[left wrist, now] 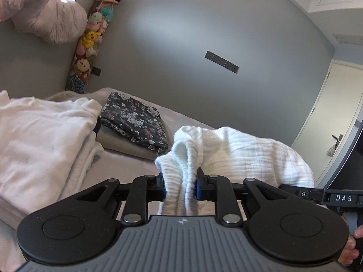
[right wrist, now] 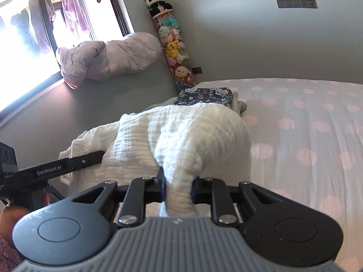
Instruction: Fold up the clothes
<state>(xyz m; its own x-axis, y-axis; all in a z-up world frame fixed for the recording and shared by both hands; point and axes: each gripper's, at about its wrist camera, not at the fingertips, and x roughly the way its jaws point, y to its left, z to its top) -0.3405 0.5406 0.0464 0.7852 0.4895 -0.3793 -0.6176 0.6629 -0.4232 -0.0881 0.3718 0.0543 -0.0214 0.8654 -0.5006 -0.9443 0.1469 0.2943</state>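
the bed (right wrist: 306,117) is taking up most of the room, its pale sheet dotted with pink spots. above it the white crinkled garment (right wrist: 181,133) is being held up in the air, puffing into a rounded hump with soft ridged gauze texture, ribbed at one edge, and drooping down toward both tools. the left gripper (left wrist: 180,182) is pinching a bunched, ribbed fold of it between its blue-padded fingers, the cloth spilling upward and off to the right. the right gripper (right wrist: 178,187) is squeezing a thick rolled twist of the same fabric, its fingers pressed into it from both sides.

off to the left in the left wrist view, a stack of folded white clothes (left wrist: 43,133) is lying on the sheet, and just beside it a dark floral folded piece (left wrist: 133,120) is sitting on top of a beige one. by the window a lilac quilt (right wrist: 109,56) is slumping over the sill. in the corner a clear tube of plush toys (right wrist: 175,45) is leaning against the grey wall, with a panda (right wrist: 156,2) perching on top.
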